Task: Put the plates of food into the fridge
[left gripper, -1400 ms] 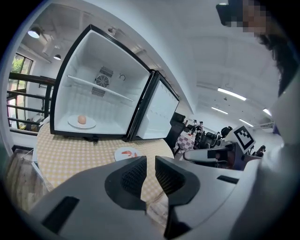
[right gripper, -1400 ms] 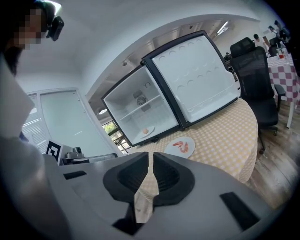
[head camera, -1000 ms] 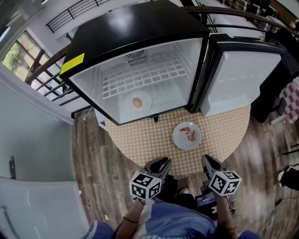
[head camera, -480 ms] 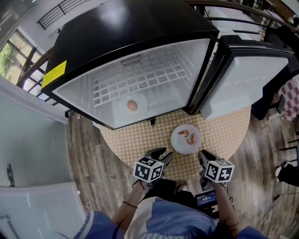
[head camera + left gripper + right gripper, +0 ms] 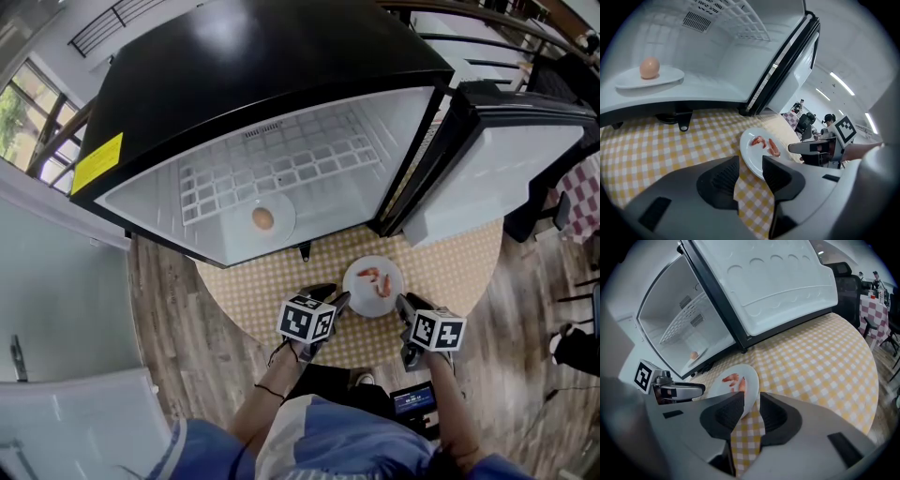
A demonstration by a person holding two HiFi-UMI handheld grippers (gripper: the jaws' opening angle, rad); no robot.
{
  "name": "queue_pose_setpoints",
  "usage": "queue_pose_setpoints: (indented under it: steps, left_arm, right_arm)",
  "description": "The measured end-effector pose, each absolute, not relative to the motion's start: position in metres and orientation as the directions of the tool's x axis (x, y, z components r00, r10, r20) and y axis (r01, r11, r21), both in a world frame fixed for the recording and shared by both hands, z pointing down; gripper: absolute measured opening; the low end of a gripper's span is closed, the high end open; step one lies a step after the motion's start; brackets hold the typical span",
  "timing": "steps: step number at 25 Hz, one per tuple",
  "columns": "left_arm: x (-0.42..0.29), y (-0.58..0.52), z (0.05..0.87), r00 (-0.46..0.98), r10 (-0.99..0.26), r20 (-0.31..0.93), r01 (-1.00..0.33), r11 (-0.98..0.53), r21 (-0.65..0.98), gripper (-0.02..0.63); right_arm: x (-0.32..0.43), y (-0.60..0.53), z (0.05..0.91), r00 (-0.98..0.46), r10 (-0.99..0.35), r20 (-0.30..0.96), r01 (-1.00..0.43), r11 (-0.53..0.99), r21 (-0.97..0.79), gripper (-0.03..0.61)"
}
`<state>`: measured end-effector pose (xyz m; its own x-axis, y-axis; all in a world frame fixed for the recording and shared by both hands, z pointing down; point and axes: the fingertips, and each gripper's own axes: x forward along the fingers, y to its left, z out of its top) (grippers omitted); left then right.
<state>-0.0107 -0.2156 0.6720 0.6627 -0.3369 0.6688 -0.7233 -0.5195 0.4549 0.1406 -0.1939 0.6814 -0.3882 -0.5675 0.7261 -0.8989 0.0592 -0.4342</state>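
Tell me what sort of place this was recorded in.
Probably a staged dining corner in a large hall or lab: a small fridge on a checked-cloth table, another checked table beyond, strip ceiling lights.

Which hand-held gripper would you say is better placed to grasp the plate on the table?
Probably the right. Both have just been opening their jaws, but the right hand-held gripper already has the plate's rim between its jaws, while the left hand-held gripper only meets the rim at its jaw tips.

Glossy white plate (image 5: 360, 293), matt checked cloth (image 5: 251, 286)
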Motion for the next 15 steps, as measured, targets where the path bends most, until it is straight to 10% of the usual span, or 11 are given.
queue_pose_setpoints:
  steps: [15]
  left_arm:
    - [0.002,-0.221,0.690,0.626,-0.339,0.702,-0.759,-0.470,0.451,0.146]
  right_arm:
    - [0.131,-0.195,0.690,-0.396,-0.525,0.754,-0.887,0.007,-0.461,0.084]
